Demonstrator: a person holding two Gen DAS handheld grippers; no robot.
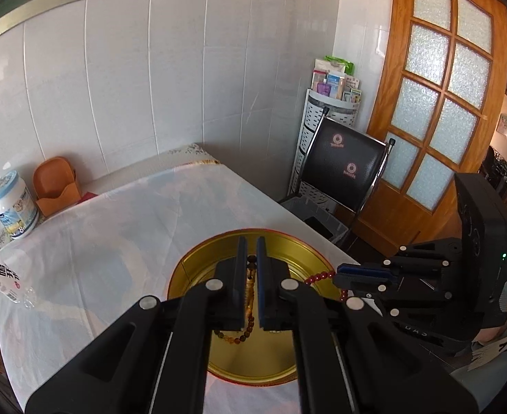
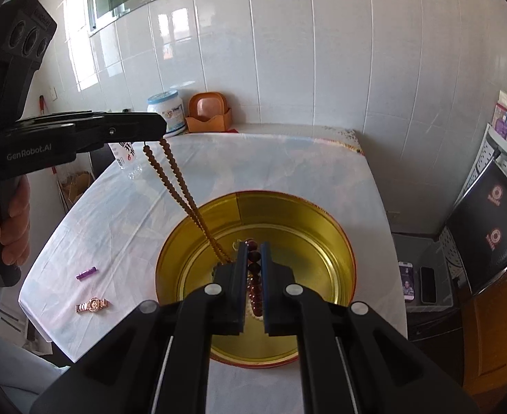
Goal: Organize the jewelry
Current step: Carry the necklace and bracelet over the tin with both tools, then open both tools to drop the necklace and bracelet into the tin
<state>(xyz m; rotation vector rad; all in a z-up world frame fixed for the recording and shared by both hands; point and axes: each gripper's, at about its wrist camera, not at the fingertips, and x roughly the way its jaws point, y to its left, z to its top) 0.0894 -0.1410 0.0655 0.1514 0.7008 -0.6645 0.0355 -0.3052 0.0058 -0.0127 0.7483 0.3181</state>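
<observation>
A round gold tin (image 1: pixel 198 265) (image 2: pixel 322 220) lies on the white-clothed table. My left gripper (image 1: pixel 251 246) (image 2: pixel 162 127) is shut on a long brown bead string (image 1: pixel 250 293) (image 2: pixel 181 186), which hangs down into the tin. My right gripper (image 2: pixel 253 246) (image 1: pixel 337 270) is shut on a dark red bead bracelet (image 2: pixel 254 276) (image 1: pixel 320 277) over the tin. A rose-gold watch (image 2: pixel 92 305) and a small purple tube (image 2: pixel 87 273) lie on the cloth left of the tin.
A white jar (image 1: pixel 12 203) (image 2: pixel 165 112), an orange holder (image 1: pixel 57 184) (image 2: pixel 208 112) and a clear plastic bottle (image 1: pixel 3 276) (image 2: pixel 127 158) sit at the table's far side by the tiled wall. A black chair (image 1: pixel 343 169) and a wooden door (image 1: pixel 436 103) stand beyond the table's right edge.
</observation>
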